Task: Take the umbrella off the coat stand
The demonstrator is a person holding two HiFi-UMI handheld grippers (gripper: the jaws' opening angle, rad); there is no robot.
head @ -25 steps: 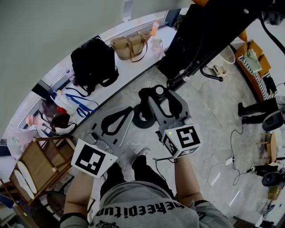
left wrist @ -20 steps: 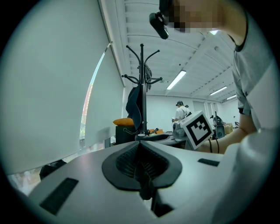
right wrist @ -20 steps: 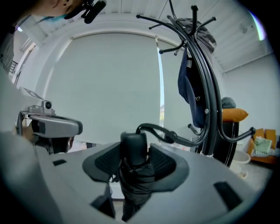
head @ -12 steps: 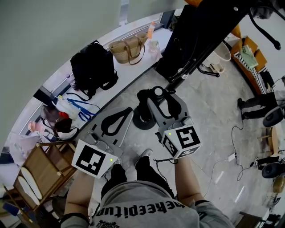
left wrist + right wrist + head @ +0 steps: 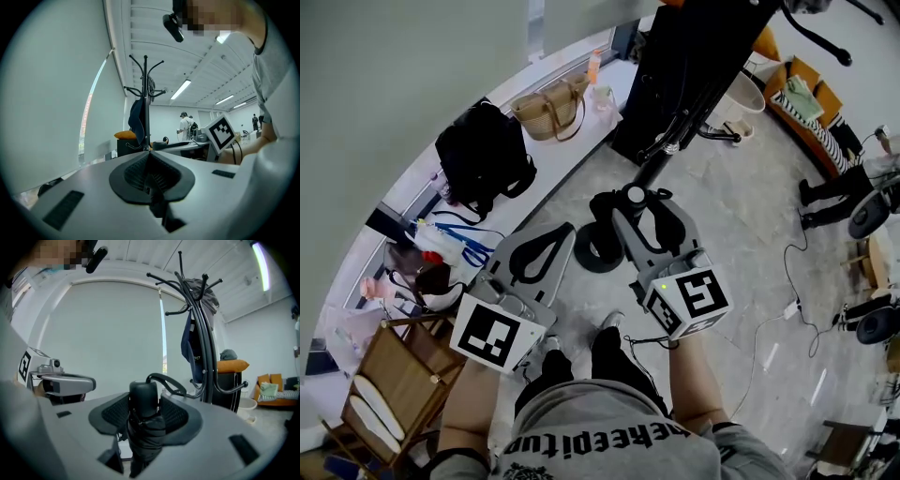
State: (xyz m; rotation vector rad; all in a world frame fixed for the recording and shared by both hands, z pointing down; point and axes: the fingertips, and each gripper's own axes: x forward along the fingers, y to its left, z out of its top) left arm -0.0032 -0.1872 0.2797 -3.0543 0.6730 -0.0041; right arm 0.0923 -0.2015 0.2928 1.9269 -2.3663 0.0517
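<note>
Slightly drawn back from stand, right hand-held gripper pinches umbrella; left hand-held gripper pressed together, empty. Risk: strap snagging hook just ahead.

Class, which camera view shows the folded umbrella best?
Right gripper view: the umbrella fills the centre, clamped in the right gripper's tongs. Head view shows only its handle end; left gripper view shows none.
</note>
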